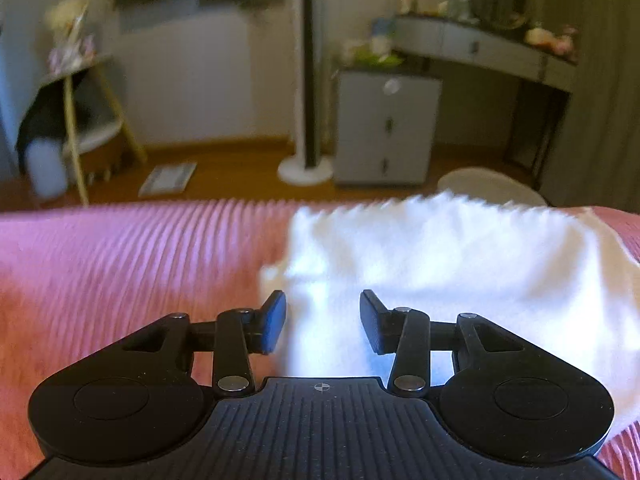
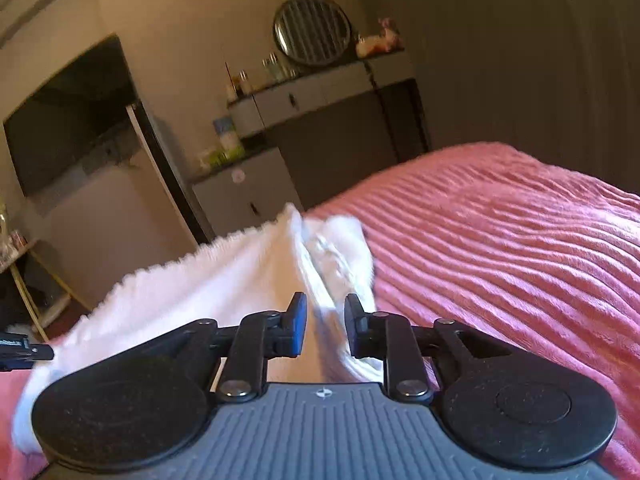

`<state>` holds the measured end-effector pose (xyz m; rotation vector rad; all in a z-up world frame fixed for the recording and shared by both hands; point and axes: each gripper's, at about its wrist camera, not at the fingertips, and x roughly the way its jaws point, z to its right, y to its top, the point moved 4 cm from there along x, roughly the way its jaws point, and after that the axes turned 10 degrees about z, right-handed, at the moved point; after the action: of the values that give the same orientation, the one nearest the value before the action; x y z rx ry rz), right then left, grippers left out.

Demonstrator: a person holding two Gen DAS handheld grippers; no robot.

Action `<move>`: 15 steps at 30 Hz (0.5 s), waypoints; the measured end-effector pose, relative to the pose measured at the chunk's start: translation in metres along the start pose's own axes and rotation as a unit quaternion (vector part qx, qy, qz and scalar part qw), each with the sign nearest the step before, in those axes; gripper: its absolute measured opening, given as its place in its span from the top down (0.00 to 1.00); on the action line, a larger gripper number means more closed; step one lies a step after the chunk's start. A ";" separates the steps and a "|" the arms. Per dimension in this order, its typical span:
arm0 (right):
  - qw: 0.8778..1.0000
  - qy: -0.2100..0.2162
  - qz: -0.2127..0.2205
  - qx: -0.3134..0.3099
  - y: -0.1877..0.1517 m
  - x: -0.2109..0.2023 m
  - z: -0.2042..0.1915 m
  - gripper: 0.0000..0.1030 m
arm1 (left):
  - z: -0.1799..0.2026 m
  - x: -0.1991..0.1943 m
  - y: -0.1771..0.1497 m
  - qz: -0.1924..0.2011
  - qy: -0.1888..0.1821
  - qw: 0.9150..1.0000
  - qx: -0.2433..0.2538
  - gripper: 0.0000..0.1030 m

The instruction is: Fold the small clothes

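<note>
A small white garment (image 1: 440, 264) with a scalloped far edge lies on the pink ribbed bedspread (image 1: 132, 264). My left gripper (image 1: 323, 322) is open over the garment's near left part, with white cloth showing between its jaws. In the right wrist view the same white garment (image 2: 224, 280) rises in a fold ahead. My right gripper (image 2: 326, 330) is partly open at the garment's near right edge, jaws apart with cloth in the gap. The tip of the left gripper (image 2: 24, 350) shows at the far left of that view.
The pink bedspread (image 2: 500, 248) spreads wide to the right. Beyond the bed edge are a wooden floor, a white tower fan (image 1: 306, 80), a grey cabinet (image 1: 384, 128), a desk with a round mirror (image 2: 312, 30) and a side table (image 1: 80, 92).
</note>
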<state>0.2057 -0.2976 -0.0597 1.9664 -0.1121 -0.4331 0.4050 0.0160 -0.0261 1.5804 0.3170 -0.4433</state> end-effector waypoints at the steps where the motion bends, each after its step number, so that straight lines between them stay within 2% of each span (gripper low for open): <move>1: 1.000 0.010 0.007 0.002 0.001 -0.001 -0.003 0.81 | 0.010 -0.001 0.004 0.009 -0.009 1.000 0.011 0.55; 4: 1.000 0.023 0.013 -0.014 0.000 -0.003 -0.014 0.81 | 0.044 0.003 0.009 0.014 -0.051 0.998 0.033 0.53; 8: 0.998 0.056 0.001 -0.029 -0.007 0.002 -0.023 0.81 | 0.089 0.024 -0.011 -0.010 -0.102 0.992 0.071 0.51; 10: 0.997 0.065 -0.006 -0.050 -0.014 0.009 -0.025 0.81 | 0.106 0.036 -0.026 -0.015 -0.097 0.990 0.103 0.51; 11: 0.996 0.056 -0.014 -0.070 -0.019 0.013 -0.026 0.81 | 0.112 0.042 -0.029 -0.010 -0.088 0.989 0.114 0.51; 13: 0.994 0.035 -0.031 -0.097 -0.027 0.022 -0.021 0.81 | 0.118 0.054 -0.028 -0.005 -0.075 0.990 0.118 0.46; 15: 0.995 0.035 -0.030 -0.093 -0.026 0.024 -0.018 0.81 | 0.122 0.066 -0.025 -0.006 -0.060 0.991 0.117 0.41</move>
<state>0.2310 -0.2777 -0.0825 1.8031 0.0305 -0.3995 0.4408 -0.1085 -0.0815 1.7722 0.1884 -0.5994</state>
